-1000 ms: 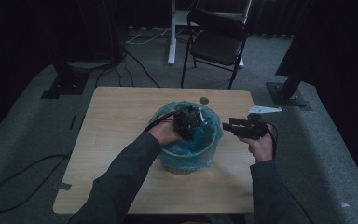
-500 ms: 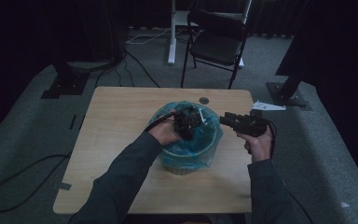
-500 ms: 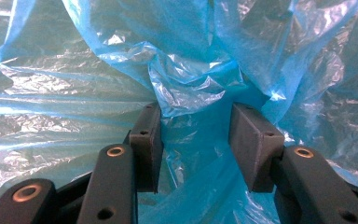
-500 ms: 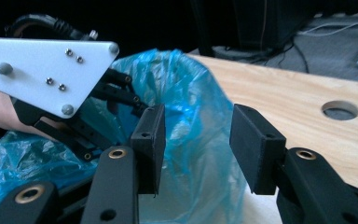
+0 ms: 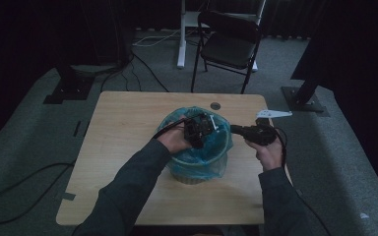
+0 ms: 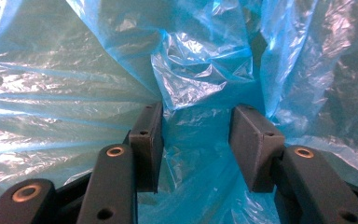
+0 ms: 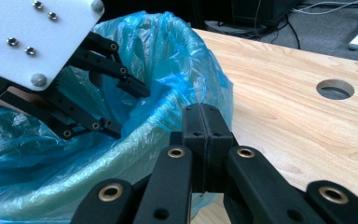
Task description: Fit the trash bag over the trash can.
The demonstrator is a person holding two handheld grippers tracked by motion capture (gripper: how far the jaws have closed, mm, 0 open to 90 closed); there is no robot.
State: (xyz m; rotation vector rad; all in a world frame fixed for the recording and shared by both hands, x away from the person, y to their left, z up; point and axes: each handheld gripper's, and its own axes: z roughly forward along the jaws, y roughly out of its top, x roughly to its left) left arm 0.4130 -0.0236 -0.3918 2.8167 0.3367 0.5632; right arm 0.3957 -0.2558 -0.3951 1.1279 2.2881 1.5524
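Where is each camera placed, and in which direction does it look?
High view: above the person's side, looking forward and down at the table; both forearms and hands show.
Left gripper view: on the left gripper, inside the blue bag; jaws apart.
Right gripper view: on the right gripper, beside the bag's rim; jaws together.
Shared: high and right gripper views both show the table's round hole.

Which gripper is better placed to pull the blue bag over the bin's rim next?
Probably the right gripper: its jaws have just closed at the blue bag's edge. The left gripper hangs open inside.
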